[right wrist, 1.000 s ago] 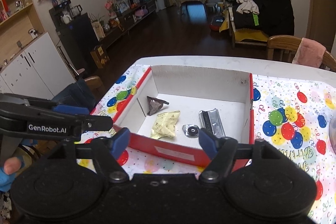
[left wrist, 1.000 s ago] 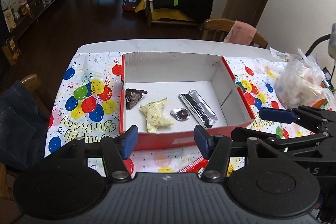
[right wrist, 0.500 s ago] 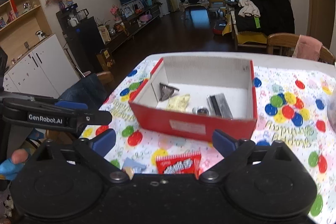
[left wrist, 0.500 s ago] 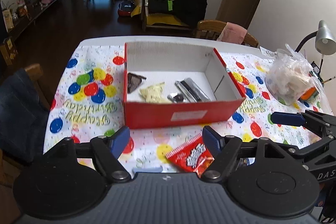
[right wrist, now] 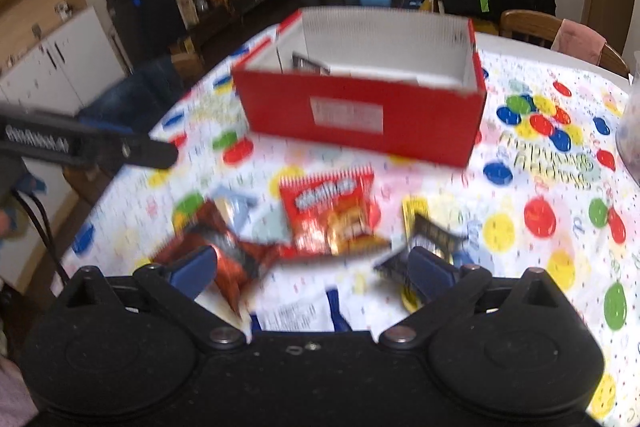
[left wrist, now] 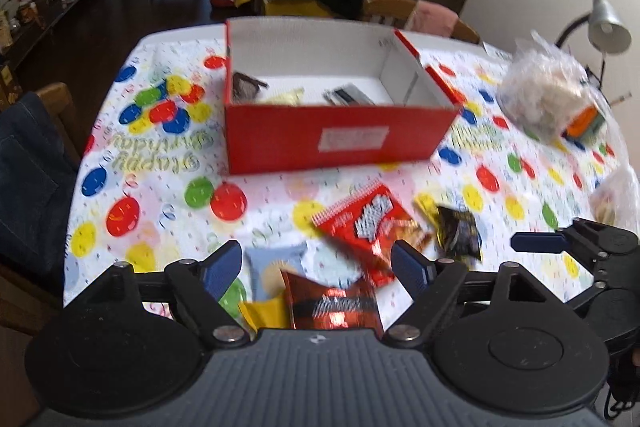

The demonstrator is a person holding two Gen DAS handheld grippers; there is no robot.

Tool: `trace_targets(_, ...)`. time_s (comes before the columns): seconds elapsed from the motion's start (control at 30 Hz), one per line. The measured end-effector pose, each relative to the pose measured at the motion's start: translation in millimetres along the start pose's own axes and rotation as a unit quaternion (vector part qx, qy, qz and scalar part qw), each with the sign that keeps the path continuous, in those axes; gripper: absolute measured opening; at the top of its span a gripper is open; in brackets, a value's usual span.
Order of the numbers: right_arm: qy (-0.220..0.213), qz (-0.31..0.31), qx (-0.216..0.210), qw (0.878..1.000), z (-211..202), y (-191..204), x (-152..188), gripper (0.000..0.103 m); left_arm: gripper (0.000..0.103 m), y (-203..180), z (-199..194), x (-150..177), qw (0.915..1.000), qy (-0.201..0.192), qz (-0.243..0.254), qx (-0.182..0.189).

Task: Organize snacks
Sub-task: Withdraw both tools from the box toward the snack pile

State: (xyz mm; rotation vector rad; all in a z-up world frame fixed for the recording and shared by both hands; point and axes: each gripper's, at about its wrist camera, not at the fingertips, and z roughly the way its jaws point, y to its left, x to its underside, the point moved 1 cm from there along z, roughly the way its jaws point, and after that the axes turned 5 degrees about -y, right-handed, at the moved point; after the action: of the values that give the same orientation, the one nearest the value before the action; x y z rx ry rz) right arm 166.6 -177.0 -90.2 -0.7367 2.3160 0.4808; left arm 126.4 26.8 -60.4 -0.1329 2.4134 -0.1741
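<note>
Grippers [left wrist: 318,269] [right wrist: 312,269] empty: left opening, right wide

The box [left wrist: 336,135] blocks the far middle of the table [left wrist: 120,163]. Packets [left wrist: 368,223] crowd the near edge; bare cloth between them and on the left lies free.

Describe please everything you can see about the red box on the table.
The red box is an open cardboard carton with no lid, red outside and white inside, with a pale rectangular label on the wall facing the cameras. It stands upright and flat on the balloon-print tablecloth, beyond the loose snack packets. Inside lie a dark brown wrapper, a pale yellow wrapper and a silver packet. One side flap looks slightly spread outward. Neither gripper touches the box.
</note>
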Motion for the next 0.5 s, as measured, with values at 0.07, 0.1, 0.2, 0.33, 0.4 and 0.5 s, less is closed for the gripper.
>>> trace_targets(0.07,0.014,-0.008,0.002,1.000,5.2,2.5,12.1,0.102,0.082,-2.8,1.3,7.4,0.9999,0.010,0.008,0.007)
trace_targets(0.1,0.020,-0.012,0.003,1.000,8.0,3.9,17.5,0.102,0.082,-3.8,1.7,11.1,0.9998,0.012,0.010,0.008)
trace_targets(0.2,0.032,-0.030,0.012,0.999,16.9,7.2,31.8,0.101,0.082,-4.9,2.3,19.8,0.9997,0.019,0.011,0.009)
trace_targets(0.33,0.047,-0.050,0.015,0.998,29.2,10.9,44.1,0.098,0.082,-4.2,3.3,29.3,0.9995,0.028,0.007,0.008)
trace_targets(0.4,0.052,-0.061,0.016,0.997,34.8,12.7,48.3,0.097,0.082,-4.0,3.5,34.0,0.9994,0.032,0.007,0.009)
trace_targets(0.5,0.061,-0.078,0.017,0.995,42.8,15.4,52.7,0.095,0.082,-2.8,3.0,40.9,0.9992,0.039,0.005,0.011)
